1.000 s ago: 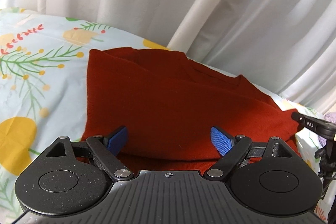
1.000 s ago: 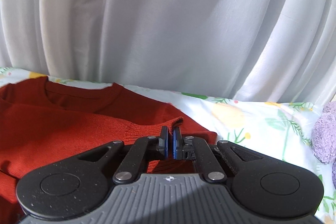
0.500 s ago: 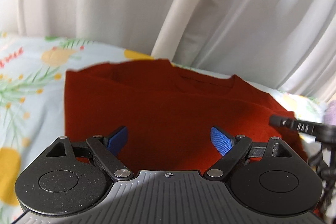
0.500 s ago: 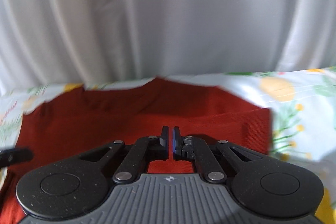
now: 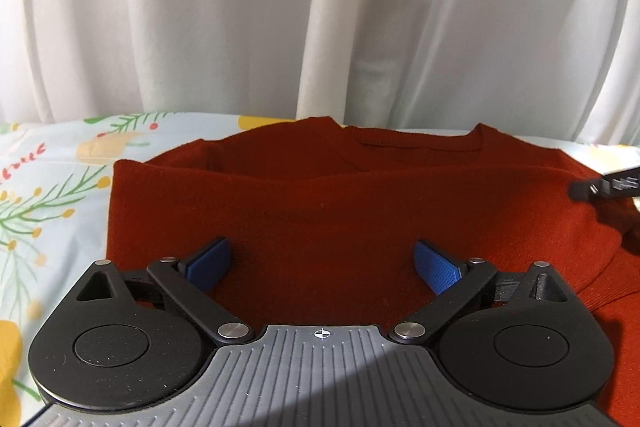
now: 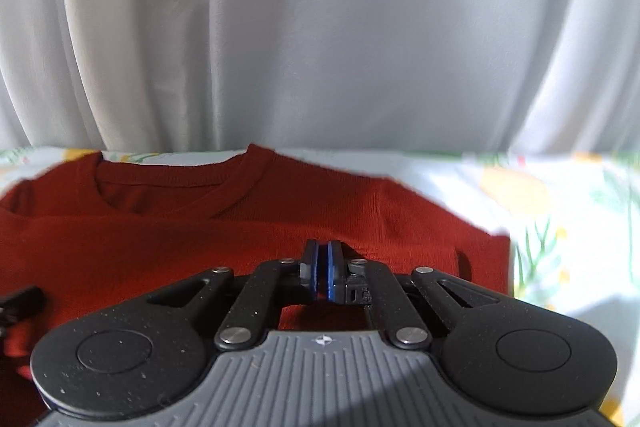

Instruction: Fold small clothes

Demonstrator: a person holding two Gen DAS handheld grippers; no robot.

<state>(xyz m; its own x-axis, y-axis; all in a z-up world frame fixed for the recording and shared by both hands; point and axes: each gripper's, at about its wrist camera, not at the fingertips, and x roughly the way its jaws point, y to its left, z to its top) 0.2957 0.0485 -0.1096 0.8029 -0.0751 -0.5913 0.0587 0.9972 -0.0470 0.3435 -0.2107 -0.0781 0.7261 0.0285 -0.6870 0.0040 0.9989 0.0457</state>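
A rust-red knit sweater (image 5: 320, 203) lies flat on the floral sheet, its neckline toward the curtain, a folded layer across its front. It also shows in the right wrist view (image 6: 200, 243). My left gripper (image 5: 322, 265) is open, its blue pads spread just above the sweater's near part. My right gripper (image 6: 323, 269) is shut with nothing between its pads, over the sweater's right side. Its tip shows at the right edge of the left wrist view (image 5: 608, 187).
A pale floral bed sheet (image 5: 48, 179) covers the surface and shows right of the sweater in the right wrist view (image 6: 560, 211). White curtains (image 5: 320, 11) hang right behind the sweater's neckline.
Both grippers have swung to face the sweater's neckline squarely. The left one stayed open, the right one stayed shut. The sweater has not visibly moved.
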